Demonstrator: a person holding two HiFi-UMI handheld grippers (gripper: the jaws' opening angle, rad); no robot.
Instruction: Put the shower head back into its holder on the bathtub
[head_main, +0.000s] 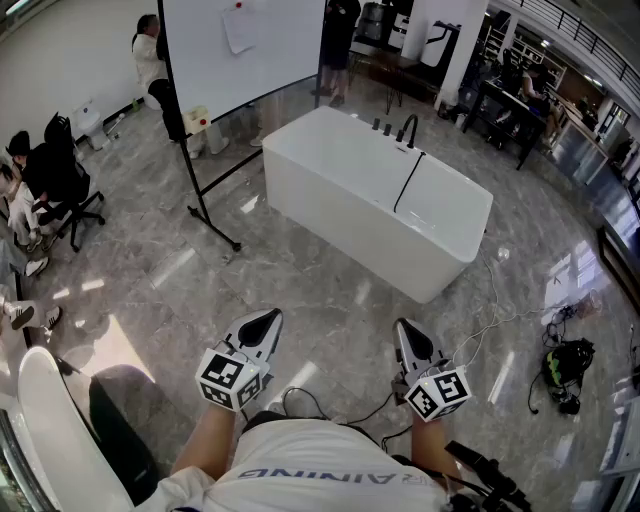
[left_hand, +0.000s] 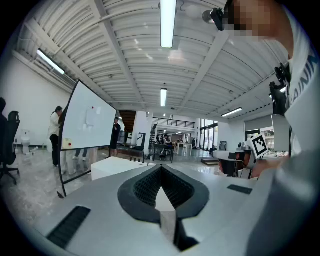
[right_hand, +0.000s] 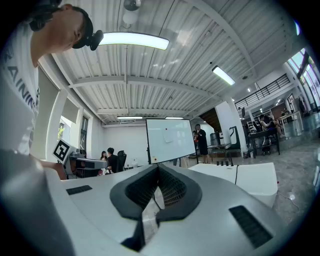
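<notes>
Holding your left tongs (head_main: 272, 316) and right tongs (head_main: 404, 326) closed and empty at lower centre, you face the bathtub (head_main: 340, 205) at upper centre, its shower hose (head_main: 405, 185) draped across it.

The white rectangular bathtub (head_main: 340, 205) stands upright, set at an angle. A row of small black fittings (head_main: 385, 126) lines its far rim, and 1 thin black hose (head_main: 408, 183) curves from them across the tub. The tall curved piece (head_main: 409, 129) among them is possibly the shower head.
</notes>
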